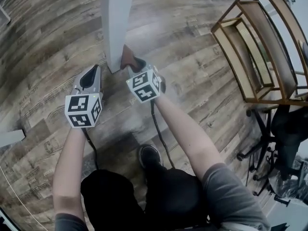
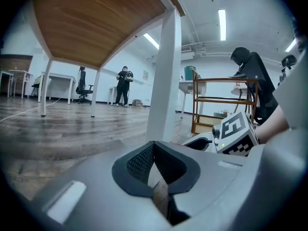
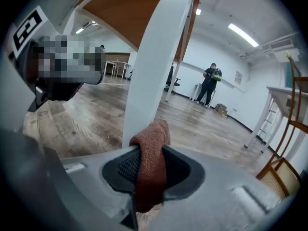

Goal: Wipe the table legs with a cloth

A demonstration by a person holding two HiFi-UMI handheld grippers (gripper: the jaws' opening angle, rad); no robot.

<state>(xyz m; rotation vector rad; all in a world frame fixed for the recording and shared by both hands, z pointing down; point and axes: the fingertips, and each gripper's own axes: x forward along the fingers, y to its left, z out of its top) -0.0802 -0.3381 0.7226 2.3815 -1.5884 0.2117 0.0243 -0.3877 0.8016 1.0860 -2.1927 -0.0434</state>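
Rust-brown cloth point(image 3: 150, 158), pinched in the right gripper point(image 1: 131, 64), sits at the foot of the white desk leg point(image 1: 118, 23), so wiping looks under way with more likely left, while the left gripper point(image 1: 90, 78) hangs closed and empty beside that leg.

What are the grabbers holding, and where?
The right gripper pinches the brown cloth partway along, one end poking out. The left gripper holds nothing.

We see a rust-brown cloth point(image 3: 151, 158), a white table leg point(image 1: 118, 23) at twelve o'clock, black-and-white marker cubes point(image 1: 83, 110), and a grey-brown wood-grain floor point(image 1: 48, 42).
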